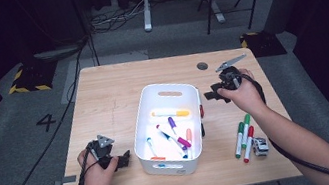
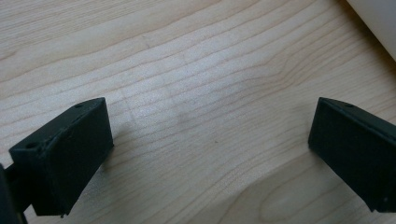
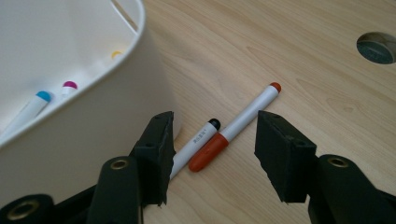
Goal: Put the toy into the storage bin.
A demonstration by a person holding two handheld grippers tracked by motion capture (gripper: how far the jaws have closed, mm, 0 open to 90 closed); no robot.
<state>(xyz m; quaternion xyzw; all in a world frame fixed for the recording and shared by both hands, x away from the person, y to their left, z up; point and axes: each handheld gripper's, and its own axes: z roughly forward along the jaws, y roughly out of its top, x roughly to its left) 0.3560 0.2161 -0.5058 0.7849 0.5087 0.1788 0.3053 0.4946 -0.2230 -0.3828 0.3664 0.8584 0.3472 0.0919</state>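
Note:
A white bin (image 1: 144, 141) stands mid-table and holds several markers (image 1: 174, 131). Beside its right wall lie an orange-capped marker (image 3: 238, 126) and a black-tipped marker (image 3: 196, 142). My right gripper (image 3: 212, 154) hovers open just above these two, one jaw close to the bin wall (image 3: 93, 116). In the high view the right gripper (image 1: 211, 96) sits at the bin's right side, above the orange-capped marker (image 1: 201, 111). My left gripper (image 1: 124, 159) rests open on the table at the bin's lower left. Bare wood lies between the left gripper (image 2: 210, 154) jaws.
Two green markers and a red one (image 1: 243, 137) lie on the table at the right front, next to a small grey-white object (image 1: 260, 146). A round cable hole (image 1: 202, 66) is in the table's far right. The bin's corner (image 2: 378, 23) is near the left gripper.

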